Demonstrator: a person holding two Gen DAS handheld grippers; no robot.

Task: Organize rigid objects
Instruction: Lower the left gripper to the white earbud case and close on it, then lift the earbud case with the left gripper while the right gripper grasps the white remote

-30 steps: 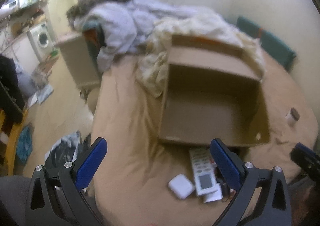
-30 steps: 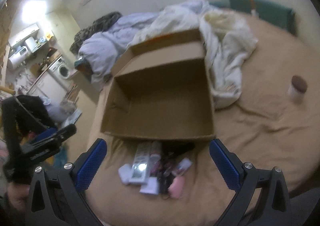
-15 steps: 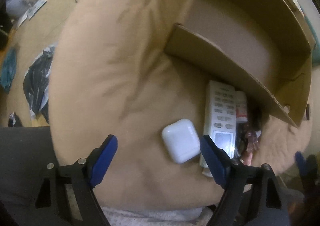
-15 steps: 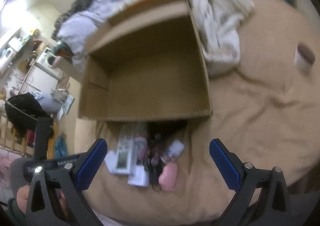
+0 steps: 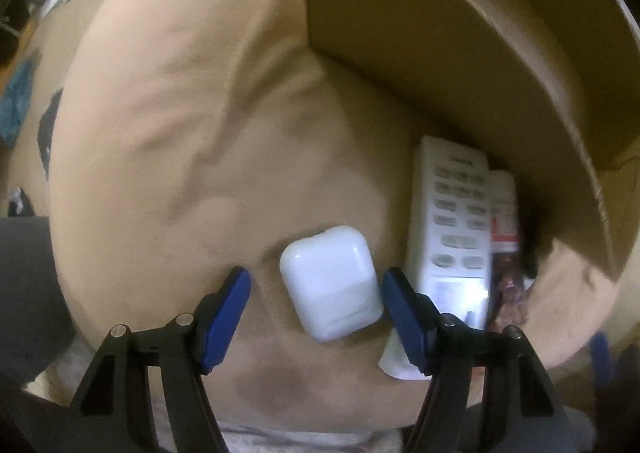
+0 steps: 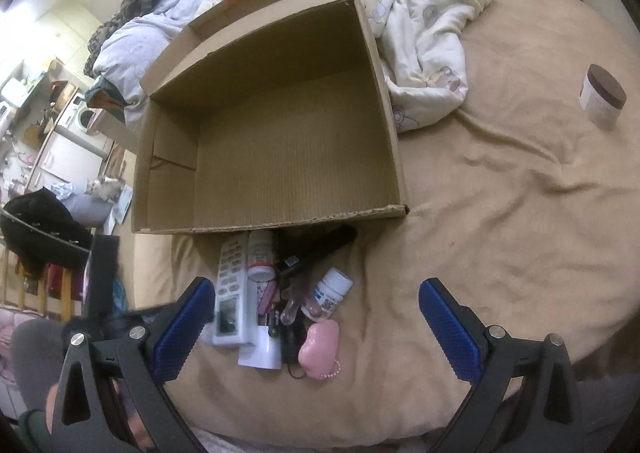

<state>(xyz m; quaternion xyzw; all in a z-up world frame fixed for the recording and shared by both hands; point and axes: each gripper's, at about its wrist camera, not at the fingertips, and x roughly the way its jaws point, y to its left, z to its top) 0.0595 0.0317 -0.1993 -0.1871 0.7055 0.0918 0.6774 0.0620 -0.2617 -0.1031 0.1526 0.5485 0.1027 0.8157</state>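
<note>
A white earbud case [image 5: 331, 281] lies on the tan bedsheet between the blue pads of my left gripper [image 5: 316, 307], which is open around it without touching. A white remote [image 5: 452, 221] lies just right of it, next to a bottle with a red label [image 5: 503, 221]. An open cardboard box [image 6: 272, 133] stands behind the pile. My right gripper [image 6: 312, 329] is open and empty above the pile, where the remote [image 6: 231, 285], a white pill bottle [image 6: 329, 293] and a pink case [image 6: 320, 349] lie.
A brown-lidded jar [image 6: 602, 101] stands on the sheet at the far right. Crumpled blankets [image 6: 424, 13] lie behind the box. The bed edge drops to a cluttered floor [image 5: 24, 93] on the left. A washing machine [image 6: 86, 119] stands far left.
My left gripper has dropped toward the bed and closed in on the earbud case, its pads now either side of it. My right gripper has stayed above the pile.
</note>
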